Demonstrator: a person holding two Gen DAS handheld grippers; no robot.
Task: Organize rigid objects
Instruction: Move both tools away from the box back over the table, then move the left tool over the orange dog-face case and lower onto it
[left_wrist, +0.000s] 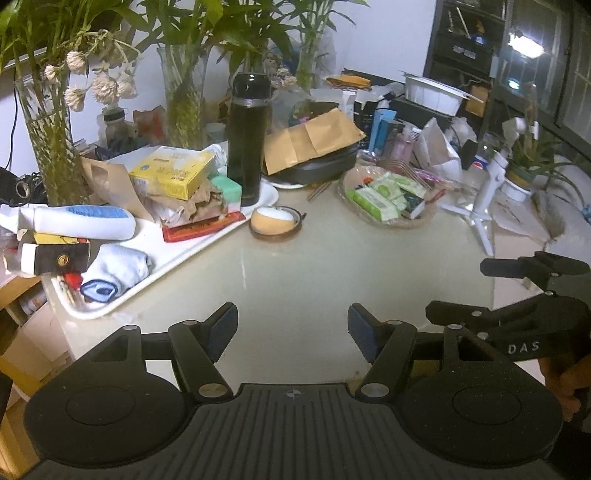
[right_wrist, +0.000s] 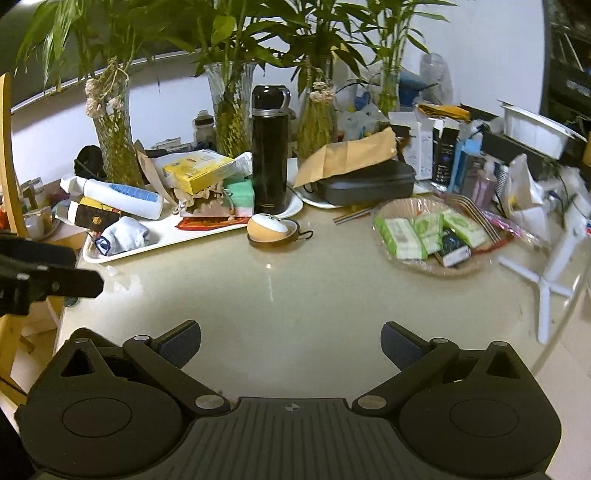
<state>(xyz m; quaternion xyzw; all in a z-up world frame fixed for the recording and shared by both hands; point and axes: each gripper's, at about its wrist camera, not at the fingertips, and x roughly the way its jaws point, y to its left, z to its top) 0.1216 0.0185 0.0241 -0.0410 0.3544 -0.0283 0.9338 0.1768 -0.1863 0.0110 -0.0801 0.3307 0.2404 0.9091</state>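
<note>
Hovering over the bare near part of the table (right_wrist: 295, 288), the left gripper (left_wrist: 291, 334) and right gripper (right_wrist: 291, 345) both stand parted and empty, likely choosing a target. Mid-table sits a round wooden dish (right_wrist: 273, 230); behind it the black flask (right_wrist: 269, 147) stands on the white tray's (left_wrist: 177, 254) far end.

I see a tall black flask (right_wrist: 269, 147) standing upright on the white tray's (right_wrist: 166, 240) far right end, a round tan-and-white case (right_wrist: 271, 228) just near it on the table.
</note>
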